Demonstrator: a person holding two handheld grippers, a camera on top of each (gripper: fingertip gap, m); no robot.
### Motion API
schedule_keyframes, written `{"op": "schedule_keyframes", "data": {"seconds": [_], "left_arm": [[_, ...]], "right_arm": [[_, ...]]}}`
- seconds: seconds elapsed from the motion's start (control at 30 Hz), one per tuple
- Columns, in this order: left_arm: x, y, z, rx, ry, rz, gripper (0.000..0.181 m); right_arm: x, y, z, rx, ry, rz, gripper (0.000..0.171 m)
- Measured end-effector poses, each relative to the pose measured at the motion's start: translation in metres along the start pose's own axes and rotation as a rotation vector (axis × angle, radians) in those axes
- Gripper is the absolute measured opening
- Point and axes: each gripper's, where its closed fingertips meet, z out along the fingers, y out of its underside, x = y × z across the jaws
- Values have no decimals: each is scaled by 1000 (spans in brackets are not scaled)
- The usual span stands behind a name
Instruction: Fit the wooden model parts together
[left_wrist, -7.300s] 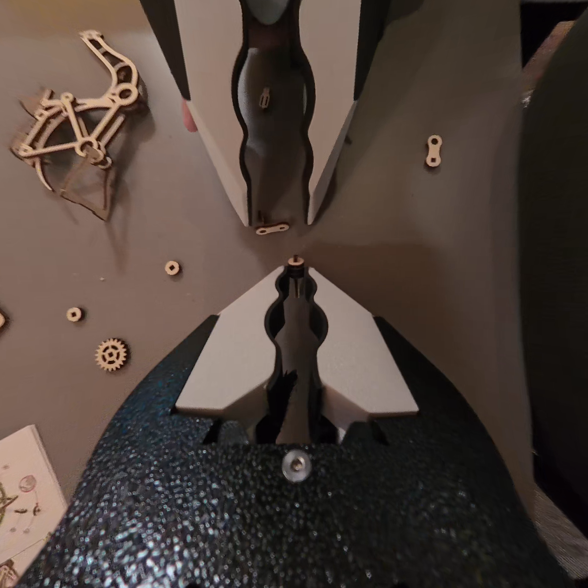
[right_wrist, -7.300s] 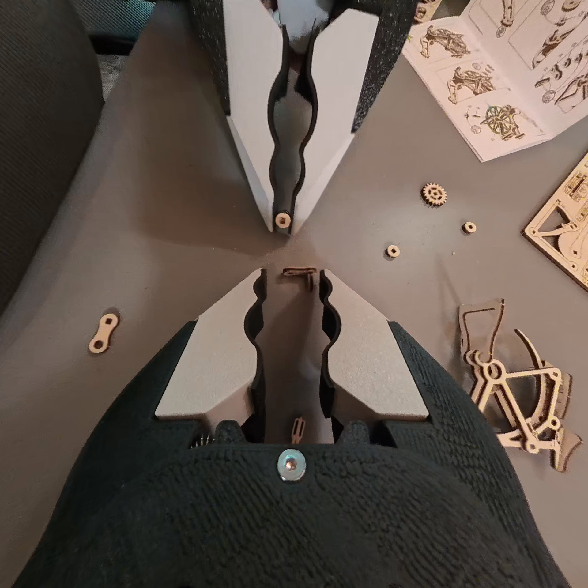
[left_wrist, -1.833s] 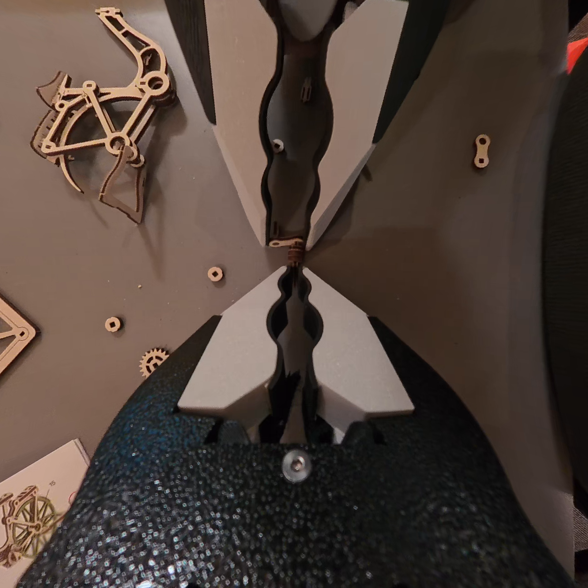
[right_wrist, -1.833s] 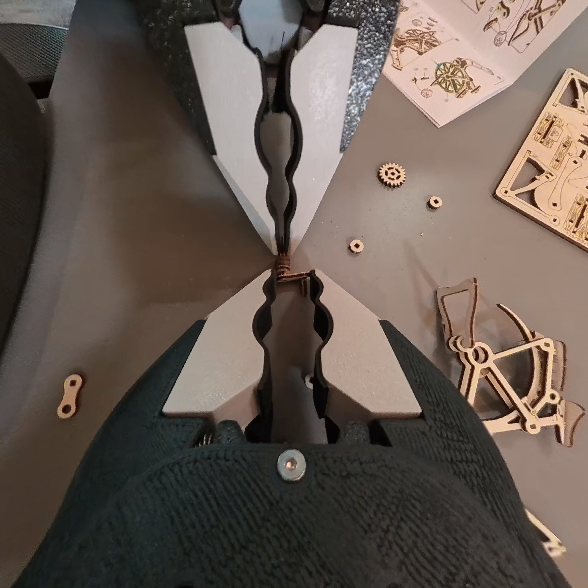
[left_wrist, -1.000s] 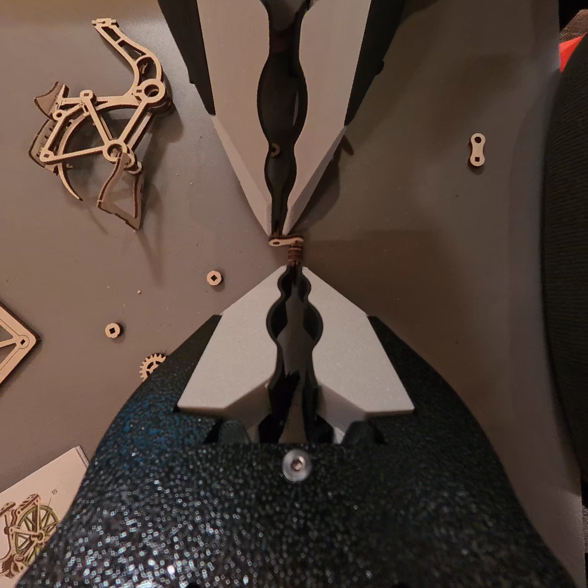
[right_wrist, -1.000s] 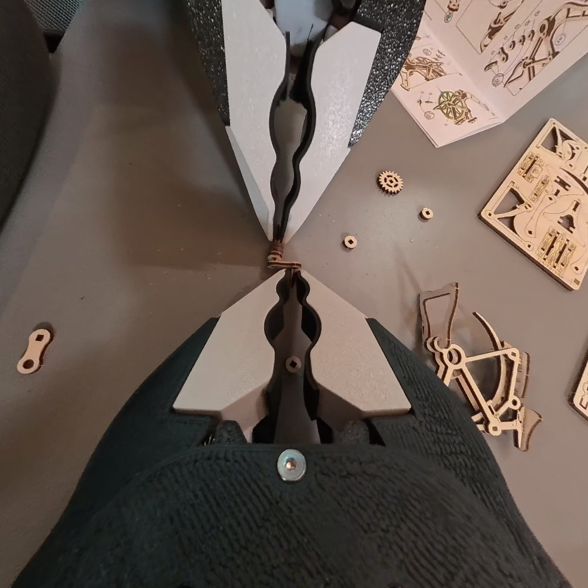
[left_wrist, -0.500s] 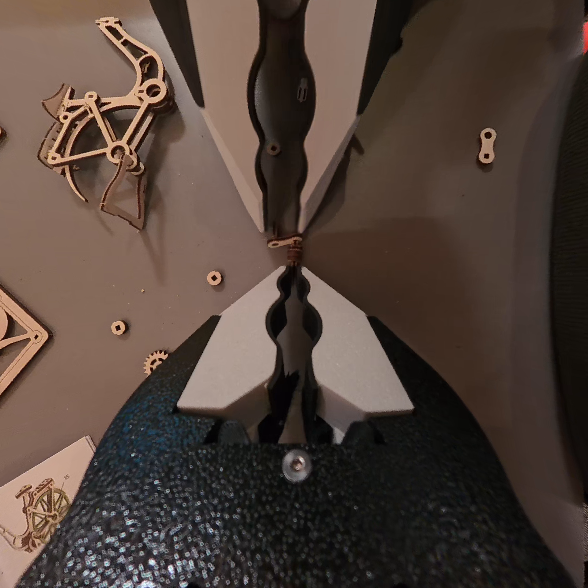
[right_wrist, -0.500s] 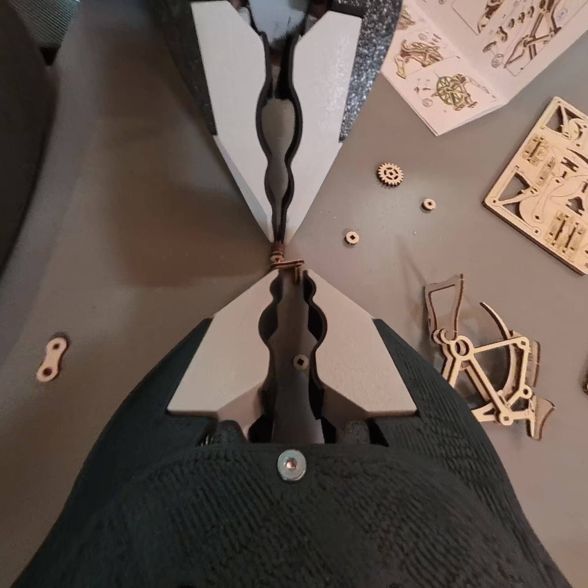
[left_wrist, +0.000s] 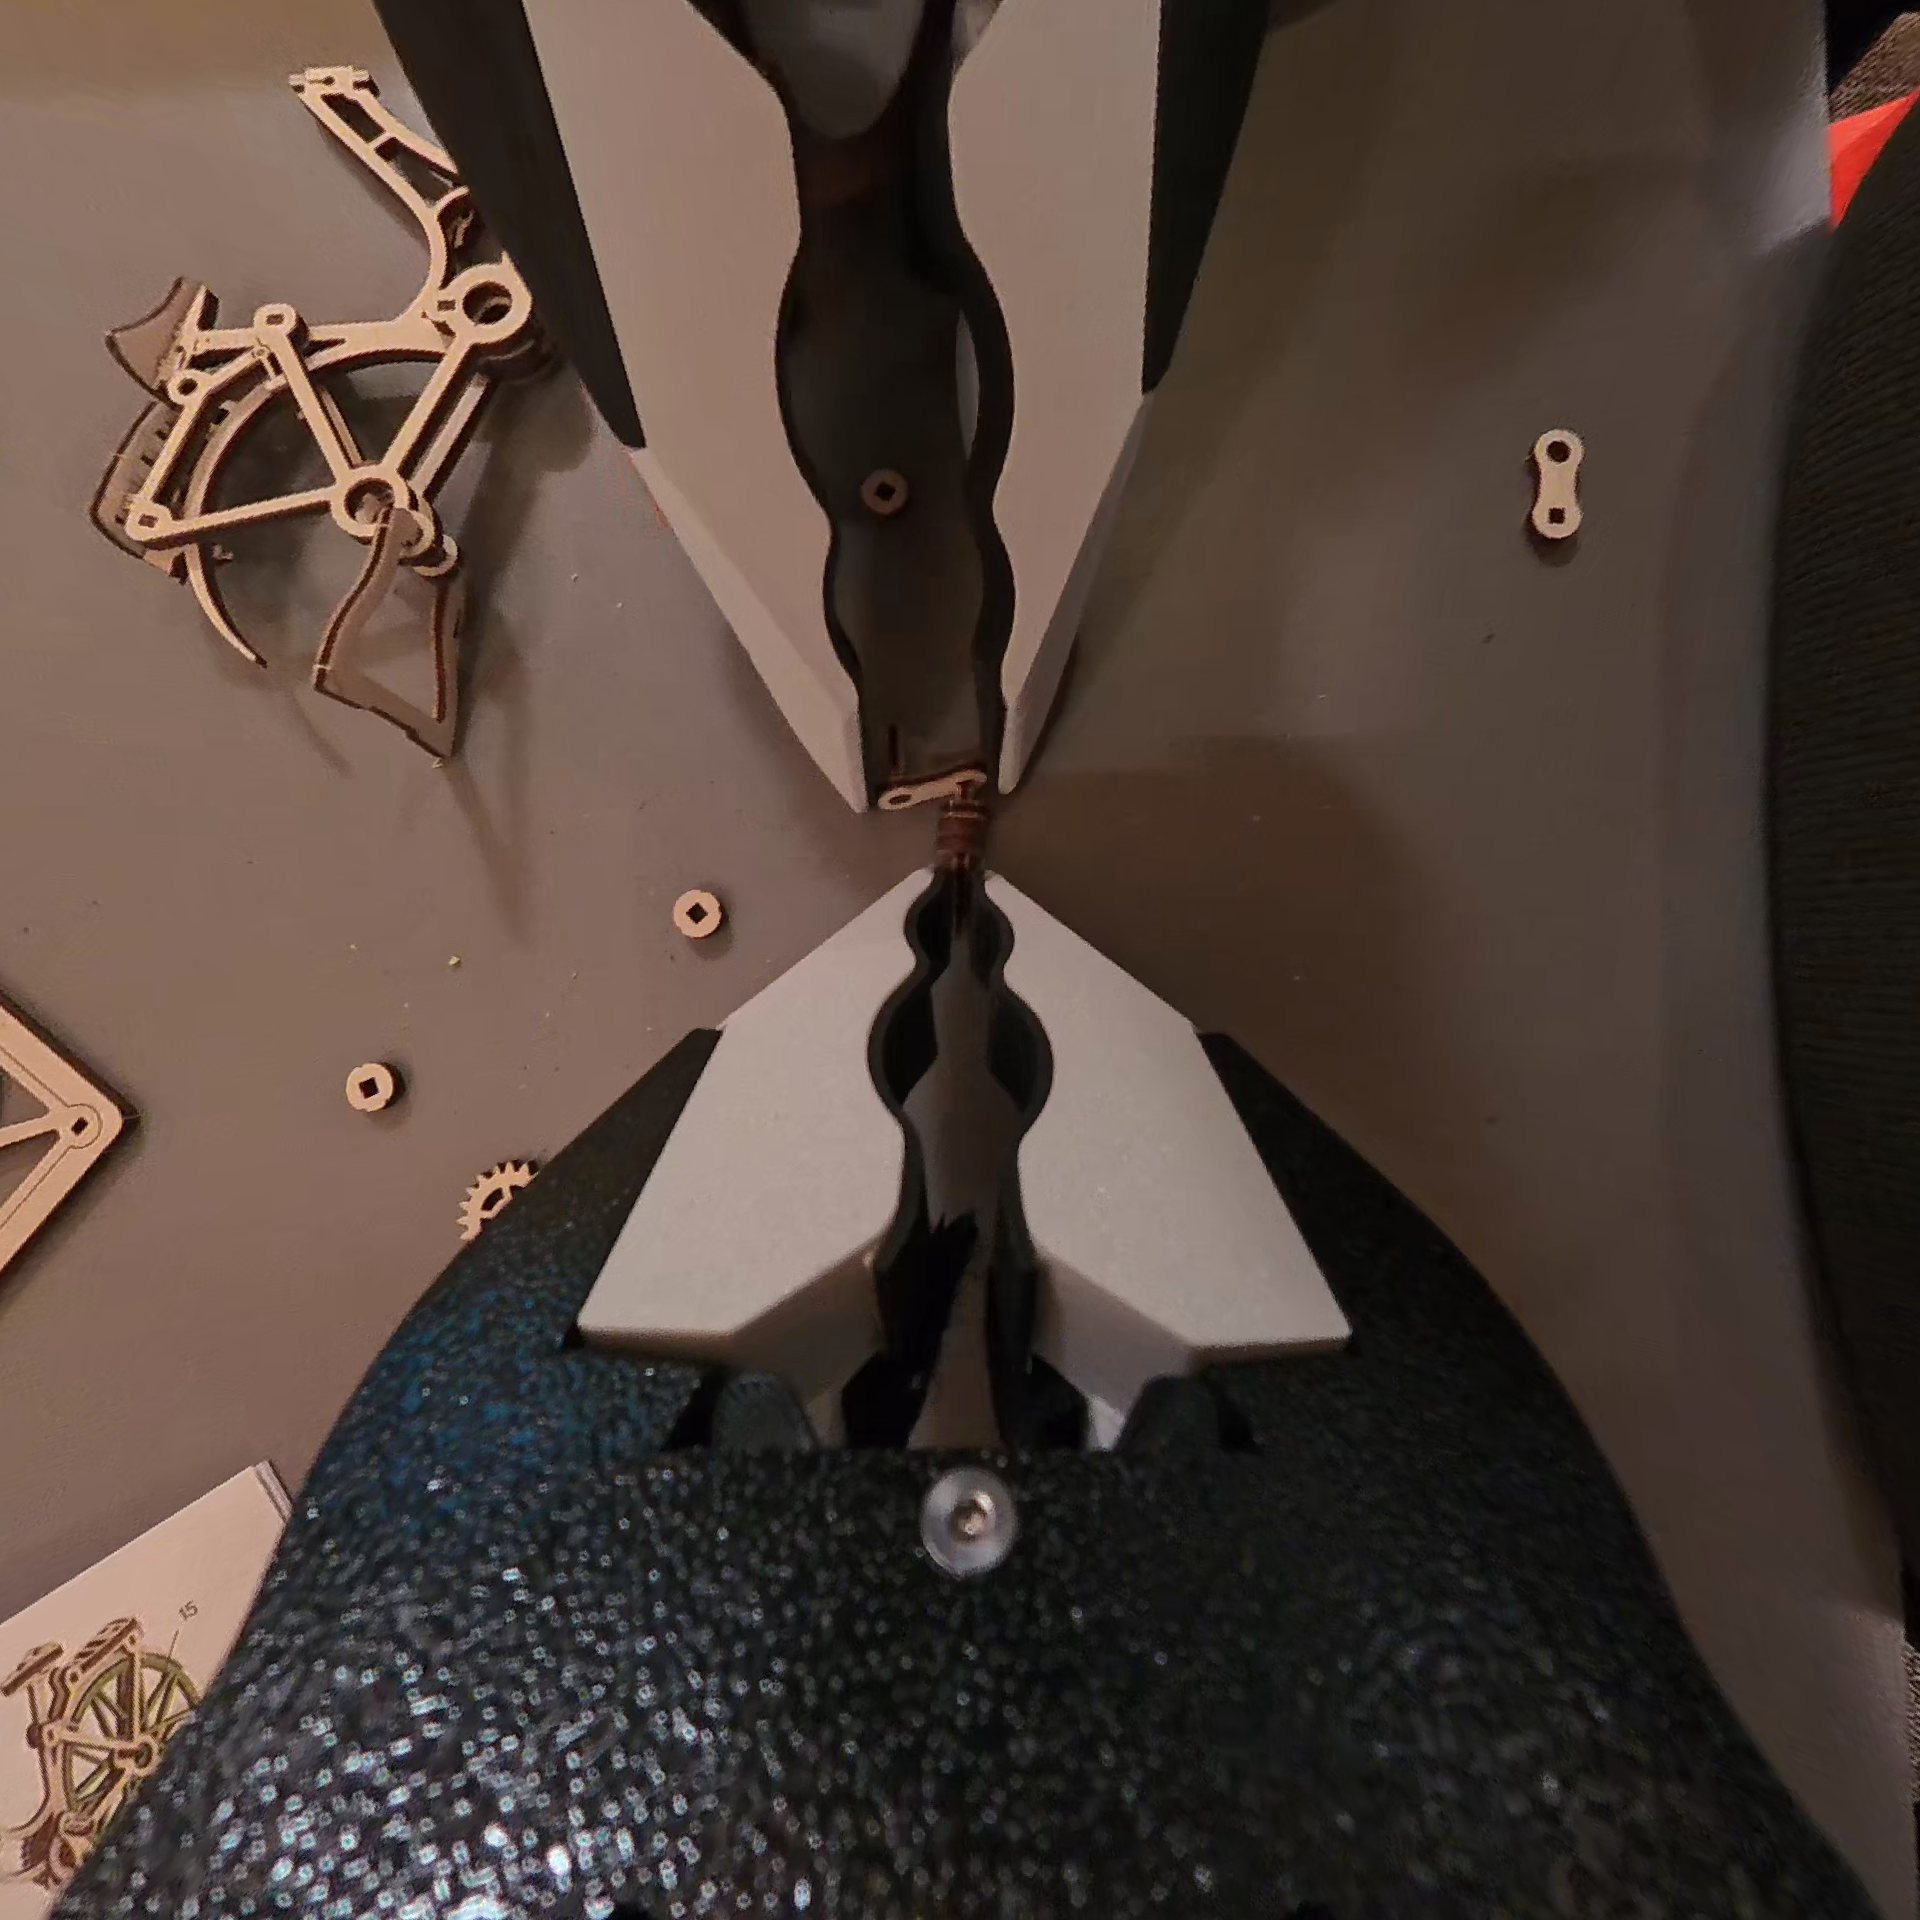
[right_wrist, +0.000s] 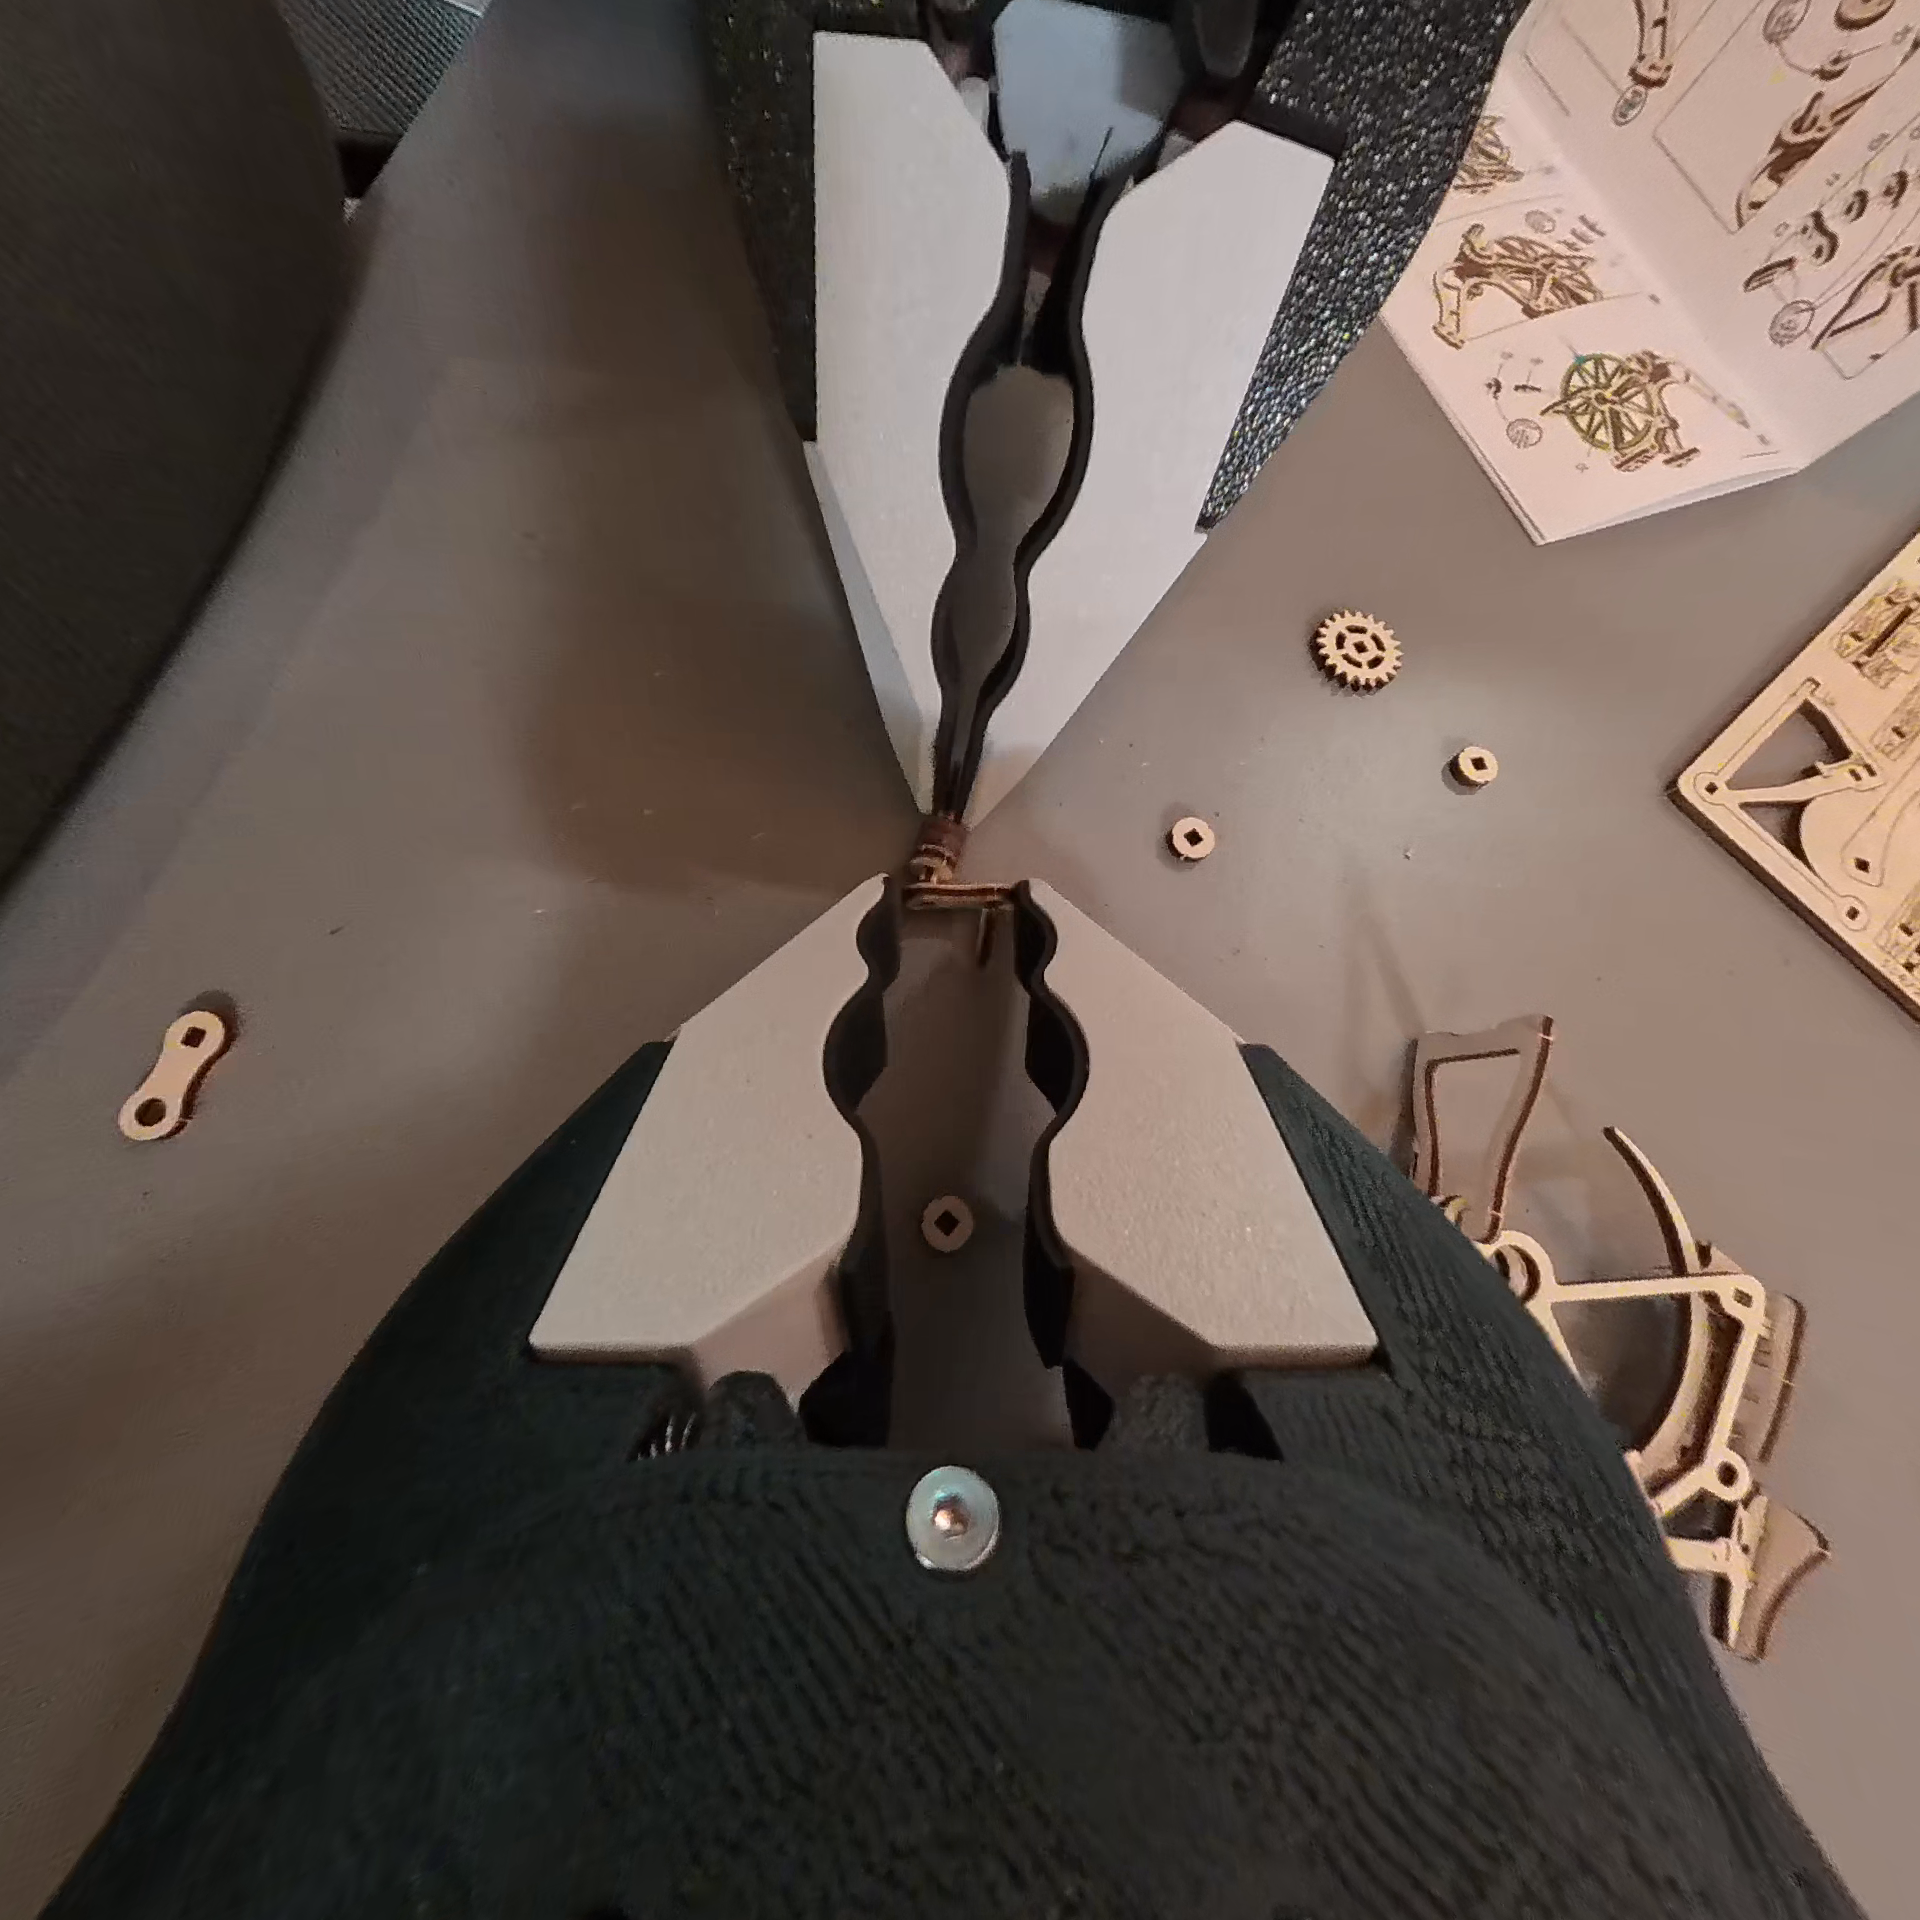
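Note:
My left gripper (left_wrist: 956, 878) is shut on a short wooden pin with stacked brown washers (left_wrist: 958, 831). It holds the pin above the grey table (left_wrist: 1351, 935). A small flat wooden link (left_wrist: 930, 795) sits on the pin's far end. My right gripper (right_wrist: 954, 888) faces the left one tip to tip. Its jaws stand apart, a little wider than the link (right_wrist: 956, 894) that lies across between its tips. In the right wrist view the left gripper (right_wrist: 945, 805) pinches the pin (right_wrist: 940, 842).
On the table lie a partly built wooden frame (left_wrist: 312, 436), a loose link (left_wrist: 1555, 501), square-holed washers (left_wrist: 696, 916) (right_wrist: 943, 1223), a gear (right_wrist: 1356, 649), a parts sheet (right_wrist: 1818, 831) and a booklet (right_wrist: 1662, 260). A dark cushion (left_wrist: 1860, 727) borders the table. My left and right fingertips are right by each other.
My right gripper's jaws have spread from shut on the link to apart. The link stays on the pin. My left gripper has kept its grip.

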Motion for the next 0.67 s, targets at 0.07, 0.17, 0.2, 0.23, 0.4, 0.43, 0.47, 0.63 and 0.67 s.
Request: {"op": "schedule_keyframes", "data": {"seconds": [0.07,0.17,0.2,0.23,0.4,0.43,0.47,0.63,0.67], "left_arm": [[0,0,0,-1,-3,-6,1],[0,0,0,-9,-17,-12,1],[0,0,0,-14,-25,-11,1],[0,0,0,-18,-31,-10,1],[0,1,0,-26,-52,-31,0],[0,1,-1,-35,-58,-25,1],[0,2,-1,-46,-66,-11,0],[-1,3,-2,-56,-38,39,0],[-1,4,-2,-52,-16,37,0]], "right_arm": [[0,0,0,-1,9,-4,20],[0,0,0,-6,33,28,20],[1,0,0,-8,48,33,20],[1,0,0,-11,66,41,20],[2,0,1,-25,153,98,19],[2,0,1,-26,162,114,19],[2,0,1,-27,168,129,19],[4,-2,3,-27,167,164,19],[4,-2,3,-26,165,159,19]]}}
